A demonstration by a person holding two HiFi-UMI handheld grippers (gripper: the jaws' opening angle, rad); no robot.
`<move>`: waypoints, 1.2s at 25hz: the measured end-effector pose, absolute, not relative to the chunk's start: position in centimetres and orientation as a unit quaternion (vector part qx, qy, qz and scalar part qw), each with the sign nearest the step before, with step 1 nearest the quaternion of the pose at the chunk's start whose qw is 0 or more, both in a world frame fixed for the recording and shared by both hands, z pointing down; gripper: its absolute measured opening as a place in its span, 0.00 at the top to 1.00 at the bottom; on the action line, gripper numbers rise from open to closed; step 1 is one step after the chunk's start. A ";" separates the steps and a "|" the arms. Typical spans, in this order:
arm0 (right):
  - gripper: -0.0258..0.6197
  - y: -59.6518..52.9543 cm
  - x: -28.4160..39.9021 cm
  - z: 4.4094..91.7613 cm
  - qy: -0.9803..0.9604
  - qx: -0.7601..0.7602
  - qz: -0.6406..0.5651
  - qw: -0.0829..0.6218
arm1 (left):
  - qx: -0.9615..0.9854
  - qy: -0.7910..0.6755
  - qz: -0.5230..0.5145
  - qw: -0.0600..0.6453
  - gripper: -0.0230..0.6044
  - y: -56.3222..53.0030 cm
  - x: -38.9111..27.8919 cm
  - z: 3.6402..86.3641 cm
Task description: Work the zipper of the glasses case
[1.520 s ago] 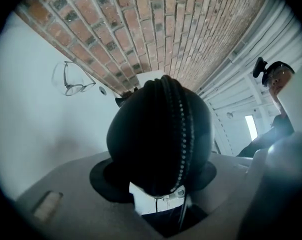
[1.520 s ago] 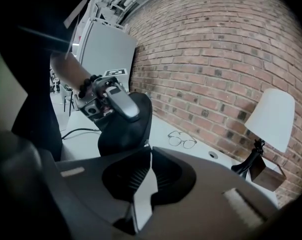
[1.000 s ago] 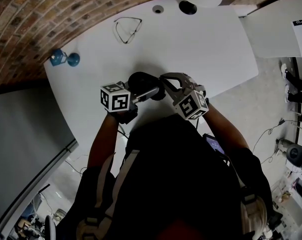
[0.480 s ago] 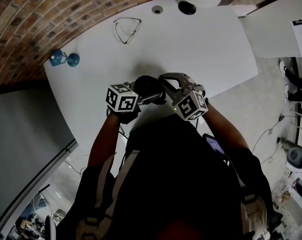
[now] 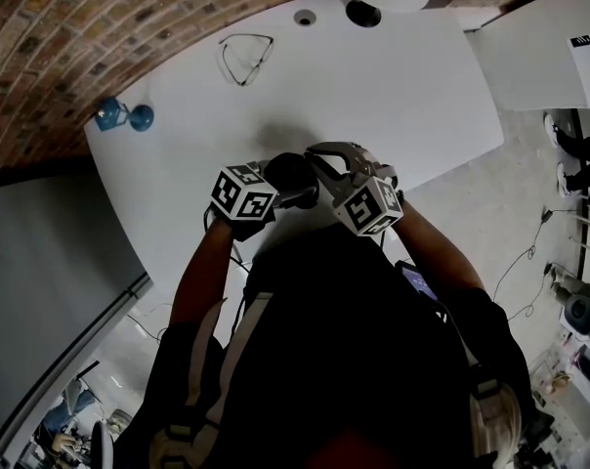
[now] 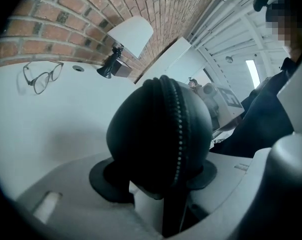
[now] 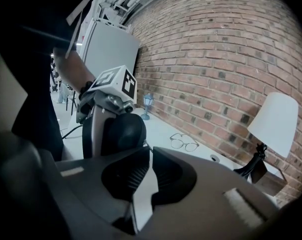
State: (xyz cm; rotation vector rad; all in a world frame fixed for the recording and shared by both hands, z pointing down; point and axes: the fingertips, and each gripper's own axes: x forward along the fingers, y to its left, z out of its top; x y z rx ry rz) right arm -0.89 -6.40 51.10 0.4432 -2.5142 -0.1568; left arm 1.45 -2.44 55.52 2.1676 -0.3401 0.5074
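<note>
glasses case (image 6: 151,134) | black, rounded shell | zipper line (image 6: 179,129) upright | clamped in left hand-held gripper (image 6: 158,176)

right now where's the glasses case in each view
Head view: the glasses case is the dark shape near the middle.
Left gripper view: it fills the centre, with its zipper running down it.
Right gripper view: it is the dark rounded shape left of centre.
Shared landmark: the eyeglasses lying farther back.
</note>
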 end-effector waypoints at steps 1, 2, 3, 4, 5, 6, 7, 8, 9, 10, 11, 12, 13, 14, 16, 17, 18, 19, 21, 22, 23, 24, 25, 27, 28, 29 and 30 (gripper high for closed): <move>0.93 -6.4 -0.9 51.1 -0.941 0.165 -0.061 0.288 | 0.869 -0.134 0.205 0.430 0.56 -2.3 1.5 55.6; 0.92 -6.3 -0.8 51.0 -0.941 0.165 -0.062 0.288 | 0.868 -0.132 0.207 0.431 0.56 -2.2 1.6 55.6; 0.92 -6.3 -0.8 51.0 -0.941 0.164 -0.063 0.289 | 0.868 -0.130 0.208 0.431 0.56 -2.2 1.7 55.6; 0.92 -6.3 -0.9 51.0 -0.941 0.163 -0.063 0.289 | 0.868 -0.127 0.210 0.432 0.56 -2.1 1.7 55.7; 0.92 -6.2 -0.9 51.0 -0.941 0.163 -0.064 0.290 | 0.868 -0.125 0.211 0.432 0.56 -2.0 1.6 55.7; 0.93 -6.2 -1.0 51.0 -0.941 0.162 -0.064 0.290 | 0.867 -0.122 0.214 0.433 0.56 -2.0 1.6 55.7; 0.93 -6.2 -1.0 50.9 -0.941 0.162 -0.064 0.289 | 0.867 -0.119 0.217 0.432 0.56 -1.9 1.6 55.7; 0.93 -6.2 -1.2 50.9 -0.941 0.161 -0.065 0.289 | 0.867 -0.116 0.222 0.432 0.56 -1.9 1.5 55.8; 0.93 -6.2 -1.3 50.9 -0.942 0.160 -0.066 0.289 | 0.866 -0.112 0.227 0.431 0.56 -1.8 1.5 56.0; 0.93 -6.3 -1.4 50.9 -0.942 0.159 -0.067 0.288 | 0.866 -0.109 0.233 0.429 0.56 -1.7 1.5 56.1; 0.93 -6.3 -1.5 50.8 -0.942 0.159 -0.068 0.287 | 0.865 -0.107 0.238 0.428 0.56 -1.7 1.5 56.2; 0.93 -6.3 -1.6 50.7 -0.942 0.158 -0.070 0.287 | 0.865 -0.106 0.240 0.428 0.56 -1.6 1.5 56.2; 0.93 -6.3 -1.7 50.6 -0.942 0.158 -0.071 0.286 | 0.865 -0.105 0.240 0.428 0.56 -1.6 1.4 56.2; 0.93 -6.3 -1.7 50.5 -0.942 0.159 -0.072 0.286 | 0.865 -0.104 0.240 0.428 0.56 -1.6 1.4 56.1; 0.93 -6.4 -1.7 50.5 -0.942 0.157 -0.076 0.287 | 0.865 -0.100 0.246 0.425 0.56 -1.6 1.3 56.1; 0.93 -6.3 -1.8 50.5 -0.941 0.155 -0.080 0.289 | 0.865 -0.096 0.256 0.420 0.56 -1.6 1.2 56.2; 0.93 -6.3 -1.9 50.5 -0.941 0.151 -0.088 0.291 | 0.865 -0.092 0.270 0.413 0.56 -1.4 1.1 56.5; 0.92 -6.1 -2.1 50.6 -0.939 0.147 -0.097 0.294 | 0.864 -0.087 0.287 0.404 0.56 -1.3 0.9 56.8; 0.93 -5.9 -2.4 50.4 -0.937 0.142 -0.107 0.299 | 0.863 -0.076 0.314 0.389 0.56 -0.9 0.6 57.4; 0.93 -5.9 -2.6 50.1 -0.937 0.143 -0.104 0.301 | 0.862 -0.072 0.320 0.386 0.56 -0.8 0.5 57.5; 0.93 -5.9 -2.7 49.9 -0.937 0.145 -0.100 0.302 | 0.862 -0.069 0.322 0.386 0.56 -0.8 0.4 57.5; 0.93 -6.0 -2.7 49.7 -0.937 0.147 -0.096 0.301 | 0.861 -0.066 0.322 0.387 0.56 -0.8 0.4 57.5; 0.93 -6.1 -2.7 49.8 -0.938 0.148 -0.095 0.300 | 0.861 -0.064 0.322 0.388 0.56 -0.9 0.4 57.4; 0.93 -6.1 -2.6 50.1 -0.938 0.148 -0.095 0.299 | 0.861 -0.060 0.323 0.389 0.56 -0.9 0.4 57.5; 0.93 -6.1 -2.6 50.2 -0.938 0.148 -0.094 0.299 | 0.860 -0.057 0.325 0.389 0.56 -0.8 0.4 57.5; 0.93 -6.1 -2.6 50.4 -0.938 0.147 -0.095 0.300 | 0.859 -0.053 0.327 0.389 0.56 -0.8 0.3 57.6; 0.93 -6.0 -2.5 50.7 -0.938 0.145 -0.097 0.299 | 0.858 -0.048 0.331 0.389 0.56 -0.7 0.3 57.6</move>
